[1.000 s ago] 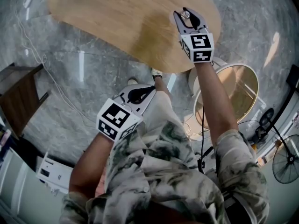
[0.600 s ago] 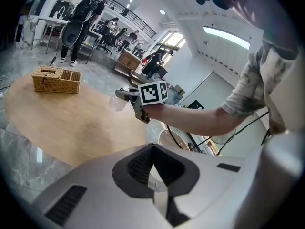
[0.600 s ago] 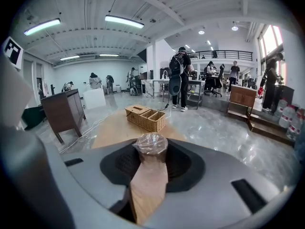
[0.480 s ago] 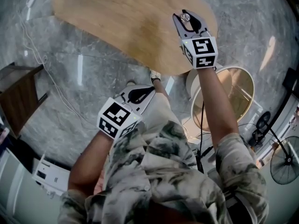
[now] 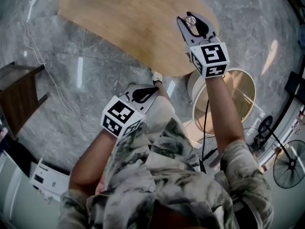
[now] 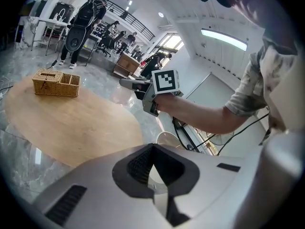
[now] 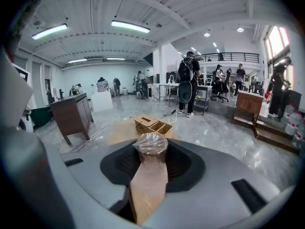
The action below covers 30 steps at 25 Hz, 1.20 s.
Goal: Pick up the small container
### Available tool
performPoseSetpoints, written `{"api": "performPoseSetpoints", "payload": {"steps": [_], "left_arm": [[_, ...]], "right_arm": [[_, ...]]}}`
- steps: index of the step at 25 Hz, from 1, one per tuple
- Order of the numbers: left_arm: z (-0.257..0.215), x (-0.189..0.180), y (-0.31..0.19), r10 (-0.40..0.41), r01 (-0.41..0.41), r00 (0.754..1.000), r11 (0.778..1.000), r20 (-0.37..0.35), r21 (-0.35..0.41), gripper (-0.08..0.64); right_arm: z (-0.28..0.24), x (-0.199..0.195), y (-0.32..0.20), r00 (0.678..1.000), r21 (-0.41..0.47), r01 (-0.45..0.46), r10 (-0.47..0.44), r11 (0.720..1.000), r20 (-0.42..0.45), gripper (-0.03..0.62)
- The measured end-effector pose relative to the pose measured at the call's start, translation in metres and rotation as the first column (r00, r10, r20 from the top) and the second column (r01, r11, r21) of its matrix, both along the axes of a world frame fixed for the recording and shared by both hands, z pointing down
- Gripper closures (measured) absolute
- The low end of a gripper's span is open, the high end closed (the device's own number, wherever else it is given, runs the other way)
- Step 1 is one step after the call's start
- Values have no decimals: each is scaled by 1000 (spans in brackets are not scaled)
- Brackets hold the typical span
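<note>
Jaws of the right tool (image 5: 193,22), partly open, clamp the film-topped small container (image 7: 151,146) above the counter (image 5: 119,18); at seven o'clock, the left tool (image 5: 148,91) is closed, empty.

We see our left gripper (image 6: 151,152) with jaws together, nothing between. Beyond, a wicker basket (image 6: 55,83) stands on the wooden table (image 6: 71,123); the right gripper (image 6: 127,83) is raised beside.

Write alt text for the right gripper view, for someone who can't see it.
The right tongs grip a small container with a crinkly clear-wrapped top. A wooden table with a wicker basket on it lies beyond. Behind, several people stand on a glossy grey floor.
</note>
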State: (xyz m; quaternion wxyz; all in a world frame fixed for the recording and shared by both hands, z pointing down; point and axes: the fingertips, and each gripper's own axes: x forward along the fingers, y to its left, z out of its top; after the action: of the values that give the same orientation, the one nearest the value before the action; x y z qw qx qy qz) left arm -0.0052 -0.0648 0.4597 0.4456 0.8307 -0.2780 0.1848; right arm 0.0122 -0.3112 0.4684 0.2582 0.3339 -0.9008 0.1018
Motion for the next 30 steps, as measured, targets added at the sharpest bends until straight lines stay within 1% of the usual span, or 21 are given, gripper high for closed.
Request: {"api": "performPoseSetpoints", "payload": {"steps": [7, 13, 20, 30], "left_arm": [[-6, -3, 5, 1, -1, 1000, 1000, -10, 1, 538], [-8, -6, 6, 7, -7, 1000, 1000, -5, 7, 538], [-8, -17, 9, -4, 4, 1000, 1000, 5, 7, 538], [-10, -9, 14, -2, 2, 1000, 1000, 5, 3, 538]], "right_arm": [[-37, -11, 12, 999, 8, 40, -40, 999, 7, 445], [-52, -15, 19, 999, 11, 51, -51, 999, 14, 445], [-52, -20, 25, 998, 8, 56, -56, 998, 14, 445], [-51, -16, 29, 998, 9, 64, -64, 998, 8, 445]]}}
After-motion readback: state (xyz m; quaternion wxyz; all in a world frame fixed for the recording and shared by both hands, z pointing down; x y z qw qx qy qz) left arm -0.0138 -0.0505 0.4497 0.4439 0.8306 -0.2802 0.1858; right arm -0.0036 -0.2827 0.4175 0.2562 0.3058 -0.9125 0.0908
